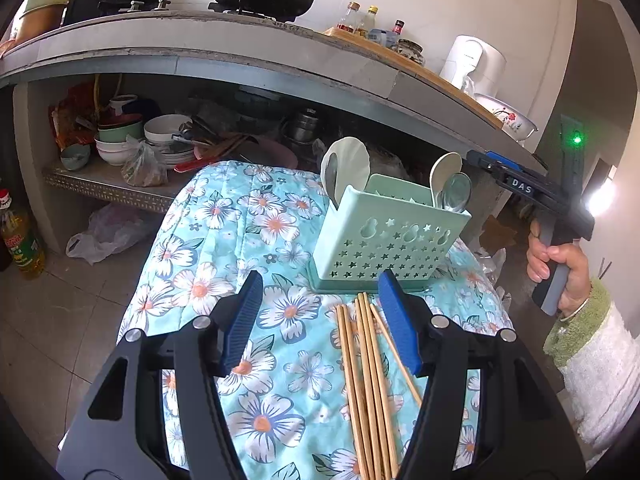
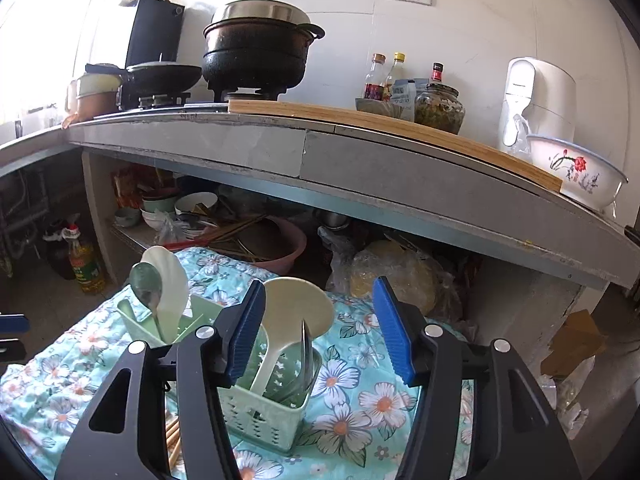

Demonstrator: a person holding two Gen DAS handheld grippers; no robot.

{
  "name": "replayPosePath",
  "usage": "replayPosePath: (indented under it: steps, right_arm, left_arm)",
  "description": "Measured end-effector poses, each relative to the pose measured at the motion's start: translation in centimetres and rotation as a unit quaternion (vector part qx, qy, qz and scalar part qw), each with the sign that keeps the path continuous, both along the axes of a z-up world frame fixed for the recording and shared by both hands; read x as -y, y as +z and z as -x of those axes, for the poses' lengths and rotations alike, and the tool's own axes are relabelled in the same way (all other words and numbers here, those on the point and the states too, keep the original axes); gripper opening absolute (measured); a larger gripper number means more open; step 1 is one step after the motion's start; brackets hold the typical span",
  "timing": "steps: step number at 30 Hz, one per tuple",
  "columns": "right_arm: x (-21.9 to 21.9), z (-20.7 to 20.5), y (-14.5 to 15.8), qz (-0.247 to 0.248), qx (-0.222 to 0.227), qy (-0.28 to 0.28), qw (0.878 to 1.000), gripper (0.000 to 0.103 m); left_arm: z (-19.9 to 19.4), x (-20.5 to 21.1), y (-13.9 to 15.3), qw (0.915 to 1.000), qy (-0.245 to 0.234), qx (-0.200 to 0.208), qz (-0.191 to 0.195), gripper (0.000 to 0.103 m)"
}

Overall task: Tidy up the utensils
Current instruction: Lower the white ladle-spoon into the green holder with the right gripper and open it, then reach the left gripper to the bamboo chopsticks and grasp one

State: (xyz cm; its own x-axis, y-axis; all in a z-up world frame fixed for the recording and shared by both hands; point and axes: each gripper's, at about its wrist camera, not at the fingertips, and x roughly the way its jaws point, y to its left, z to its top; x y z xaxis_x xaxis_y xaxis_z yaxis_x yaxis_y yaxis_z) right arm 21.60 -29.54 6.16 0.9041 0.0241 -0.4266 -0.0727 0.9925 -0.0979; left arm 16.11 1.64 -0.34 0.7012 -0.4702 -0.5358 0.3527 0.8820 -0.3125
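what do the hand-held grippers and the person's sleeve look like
Each hand-held gripper, left and right, has black arms with silver bolts and ribbed blue pads. The right one carries a white "DAS" label. The sleeve is fuzzy white with a green cuff.

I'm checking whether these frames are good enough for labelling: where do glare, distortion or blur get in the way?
Left wrist view: strong fisheye bending of the counter edge; a bright light flare at the right edge; chopsticks and green utensil holder sharp. Right wrist view: window blown out at upper left, washing out that corner; counter curved likewise; holder and white spoon clear.
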Motion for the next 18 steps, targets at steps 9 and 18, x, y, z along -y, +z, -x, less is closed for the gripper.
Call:
replayPosePath:
  steps: [9,18]
  right_arm:
    - [2.4,6.0,-0.4,-0.134,-0.045,0.021,0.99,0.056]
    - [1.9,9.8,-8.4,-0.261,-0.192,0.039,0.945,0.056]
  left_arm:
    - [0.0,0.4,-0.8,0.9998,-0.011,-0.015,-0.003,0.057]
    - [0.1,0.8,-2.3,0.9988,-0.023,-0.043,-0.004,0.057]
